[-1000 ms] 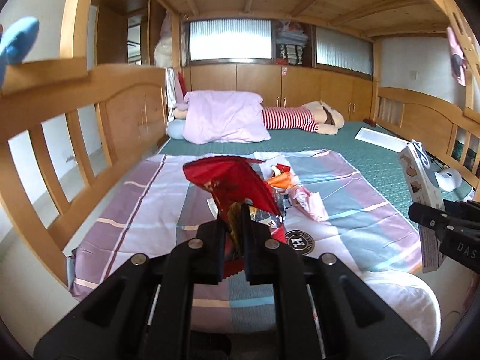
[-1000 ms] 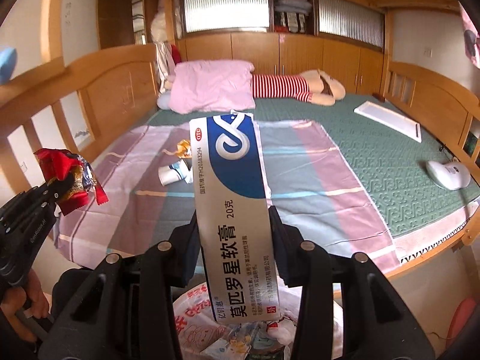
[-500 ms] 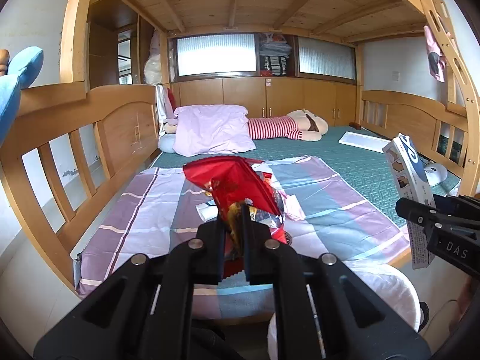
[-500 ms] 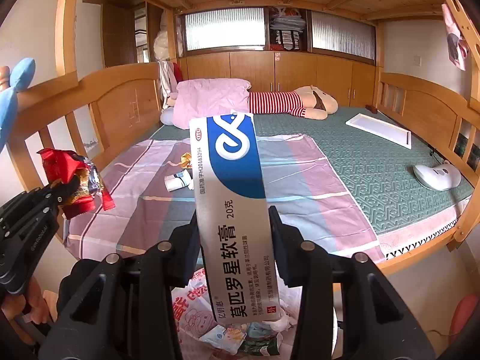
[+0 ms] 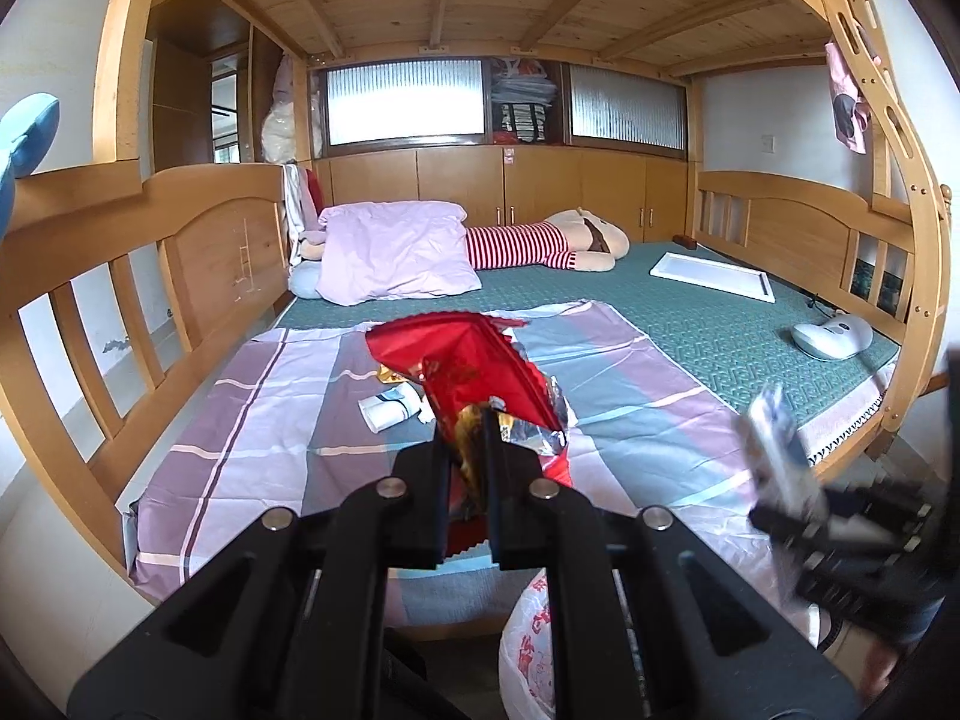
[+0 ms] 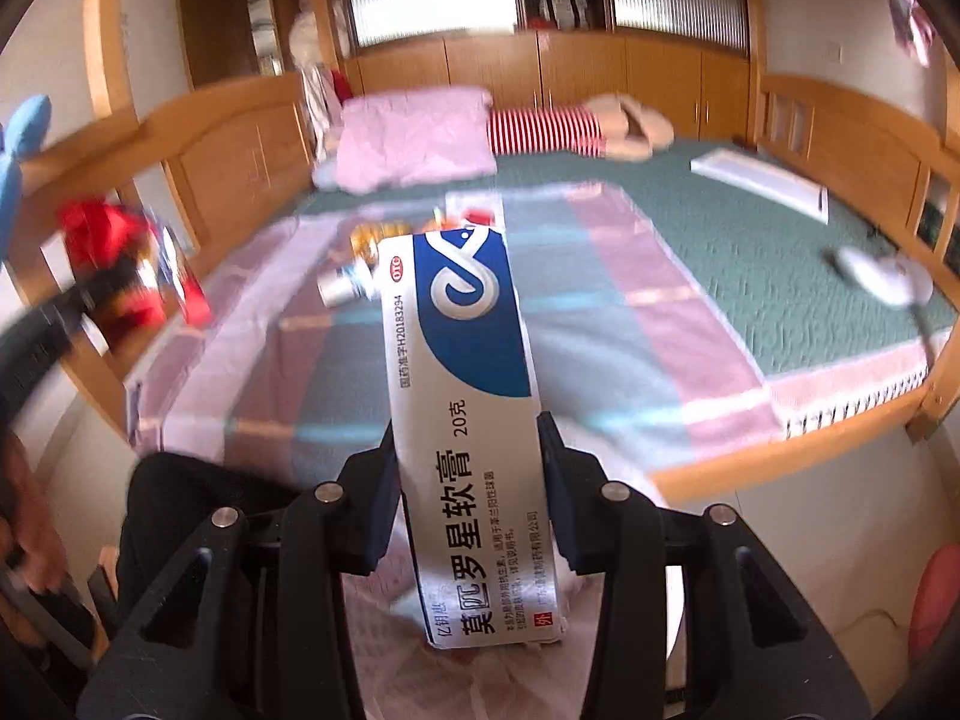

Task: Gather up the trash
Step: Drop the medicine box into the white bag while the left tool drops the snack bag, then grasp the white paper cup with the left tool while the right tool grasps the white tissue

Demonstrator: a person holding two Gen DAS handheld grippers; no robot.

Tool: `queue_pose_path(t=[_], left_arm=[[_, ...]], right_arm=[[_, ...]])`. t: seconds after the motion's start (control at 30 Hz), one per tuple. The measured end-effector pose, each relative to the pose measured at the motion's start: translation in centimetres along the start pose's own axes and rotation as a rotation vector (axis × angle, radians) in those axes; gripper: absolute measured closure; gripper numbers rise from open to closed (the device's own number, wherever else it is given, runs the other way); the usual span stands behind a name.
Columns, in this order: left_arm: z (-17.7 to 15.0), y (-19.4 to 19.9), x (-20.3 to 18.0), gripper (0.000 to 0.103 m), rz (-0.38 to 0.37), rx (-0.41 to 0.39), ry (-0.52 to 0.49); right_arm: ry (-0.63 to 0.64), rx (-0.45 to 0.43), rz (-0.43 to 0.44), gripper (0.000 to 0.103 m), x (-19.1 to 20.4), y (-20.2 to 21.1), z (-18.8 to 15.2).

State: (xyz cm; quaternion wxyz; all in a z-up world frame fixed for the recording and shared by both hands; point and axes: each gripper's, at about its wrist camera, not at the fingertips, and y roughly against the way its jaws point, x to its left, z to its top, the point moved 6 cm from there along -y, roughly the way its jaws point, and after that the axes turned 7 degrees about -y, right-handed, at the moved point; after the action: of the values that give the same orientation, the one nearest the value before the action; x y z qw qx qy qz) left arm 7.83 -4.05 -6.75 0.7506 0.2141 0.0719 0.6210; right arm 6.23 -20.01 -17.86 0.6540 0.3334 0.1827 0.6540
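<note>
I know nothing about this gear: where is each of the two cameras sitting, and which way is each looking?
Left wrist: rides on the left gripper, looking along its fingers across the bed; shows fingers pinching a red snack wrapper.
Right wrist: rides on the right gripper, facing the same bed; its fingers clamp an ointment box, and a hand shows at left.
Shared: pink pillow, striped plush toy, each other's gripper, white trash bag below.

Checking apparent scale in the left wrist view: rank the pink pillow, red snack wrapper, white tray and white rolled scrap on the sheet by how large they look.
1. Pink pillow
2. Red snack wrapper, inflated by nearness to the camera, so its rank against the pillow is unsure
3. White tray
4. White rolled scrap
</note>
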Motion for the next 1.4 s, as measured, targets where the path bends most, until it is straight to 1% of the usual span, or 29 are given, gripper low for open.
queue_pose_path(t=[0.07,0.1,0.13,0.17,0.2,0.3,0.37,0.4,0.47,0.57,0.6,0.63,0.67,0.7,0.73,0.77,0.8,0.83,0.87,0.9,0.97,1.03,1.07,1.13,1.17,1.27,1.3,1.37,1.4], left_arm=[[0.0,-0.1,-0.3,0.093,-0.006,0.001,-0.005],[-0.1,-0.2,-0.4,0.093,-0.011,0.003,-0.007],[-0.2,-0.3,-0.6,0.093,-0.020,0.007,-0.011],[-0.4,-0.4,-0.8,0.093,-0.026,0.012,-0.012],[-0.6,-0.6,-1.0,0.093,-0.034,0.019,-0.013],[-1.5,-1.2,-2.3,0.093,-0.083,0.048,-0.025],[-2.3,-1.6,-3.6,0.093,-0.127,0.068,-0.041],[-2.8,-1.8,-4.3,0.093,-0.157,0.082,-0.050],[-4.1,-2.4,-6.5,0.093,-0.244,0.130,-0.082],[-6.3,-3.3,-10.4,0.092,-0.392,0.204,-0.175],[-7.4,-3.6,-11.9,0.090,-0.446,0.240,-0.207],[-8.1,-3.9,-12.6,0.089,-0.479,0.265,-0.224],[-9.0,-4.1,-13.5,0.081,-0.515,0.294,-0.239],[-9.5,-4.3,-14.0,0.063,-0.530,0.312,-0.247],[-9.9,-4.4,-14.1,0.052,-0.530,0.318,-0.251],[-9.9,-4.3,-14.1,0.034,-0.521,0.312,-0.247],[-9.8,-4.3,-13.8,0.027,-0.517,0.302,-0.236],[-9.6,-4.3,-13.4,0.026,-0.515,0.291,-0.218],[-9.5,-4.4,-12.9,0.021,-0.512,0.285,-0.197],[-9.4,-4.6,-12.5,0.019,-0.503,0.282,-0.177],[-9.3,-5.4,-10.8,0.019,-0.467,0.286,-0.119],[-9.4,-6.7,-8.4,0.019,-0.398,0.299,-0.035],[-9.4,-7.2,-7.2,0.019,-0.368,0.303,0.001],[-9.4,-8.7,-3.9,0.019,-0.279,0.317,0.095],[-9.5,-9.6,-2.0,0.019,-0.230,0.327,0.141],[-10.2,-12.6,5.0,0.019,-0.030,0.350,0.288],[-10.5,-13.3,6.9,0.018,0.020,0.353,0.328],[-11.1,-15.7,11.6,0.013,0.151,0.368,0.437],[-11.5,-16.7,13.5,0.013,0.205,0.381,0.482]], right_arm=[[0.006,0.064,-0.008,0.052,-0.2,-1.2,-1.3],[0.001,0.078,-0.013,0.043,-0.4,-1.4,-1.7],[-0.011,0.077,-0.021,0.039,-0.8,-1.5,-1.8],[-0.033,0.063,-0.030,0.034,-1.3,-1.2,-1.6],[-0.055,0.050,-0.032,0.032,-1.7,-0.9,-1.4],[-0.139,-0.010,-0.054,0.030,-3.7,0.7,-0.1],[-0.192,-0.058,-0.100,0.029,-5.4,1.9,0.7],[-0.220,-0.078,-0.118,0.028,-6.3,2.5,0.9],[-0.264,-0.104,-0.130,0.028,-7.8,3.4,1.2],[-0.305,-0.124,-0.150,0.028,-9.4,4.1,1.4],[-0.311,-0.126,-0.156,0.028,-9.8,4.2,1.3],[-0.313,-0.127,-0.158,0.028,-9.9,4.2,1.3],[-0.313,-0.126,-0.158,0.028,-9.9,4.1,1.3],[-0.311,-0.126,-0.159,0.028,-9.9,4.0,1.2],[-0.310,-0.125,-0.160,0.028,-9.9,4.0,1.2],[-0.307,-0.124,-0.161,0.028,-9.8,3.9,1.2],[-0.305,-0.123,-0.160,0.028,-9.7,3.9,1.1],[-0.304,-0.123,-0.158,0.028,-9.6,3.8,1.1],[-0.303,-0.122,-0.156,0.028,-9.5,3.7,1.2],[-0.303,-0.120,-0.151,0.027,-9.4,3.5,1.3],[-0.303,-0.115,-0.139,0.027,-8.8,2.9,1.7],[-0.297,-0.109,-0.120,0.027,-8.0,2.2,2.3],[-0.288,-0.105,-0.099,0.027,-7.2,1.8,2.8],[-0.260,-0.095,-0.049,0.027,-5.2,0.7,4.0],[-0.245,-0.089,-0.031,0.027,-4.3,0.2,4.5],[-0.180,-0.069,0.025,0.027,-0.6,-2.1,6.6],[-0.164,-0.063,0.040,0.027,0.6,-3.0,7.5],[-0.133,-0.048,0.083,0.027,3.5,-5.5,9.4],[-0.125,-0.034,0.119,0.027,5.2,-7.2,10.3]])
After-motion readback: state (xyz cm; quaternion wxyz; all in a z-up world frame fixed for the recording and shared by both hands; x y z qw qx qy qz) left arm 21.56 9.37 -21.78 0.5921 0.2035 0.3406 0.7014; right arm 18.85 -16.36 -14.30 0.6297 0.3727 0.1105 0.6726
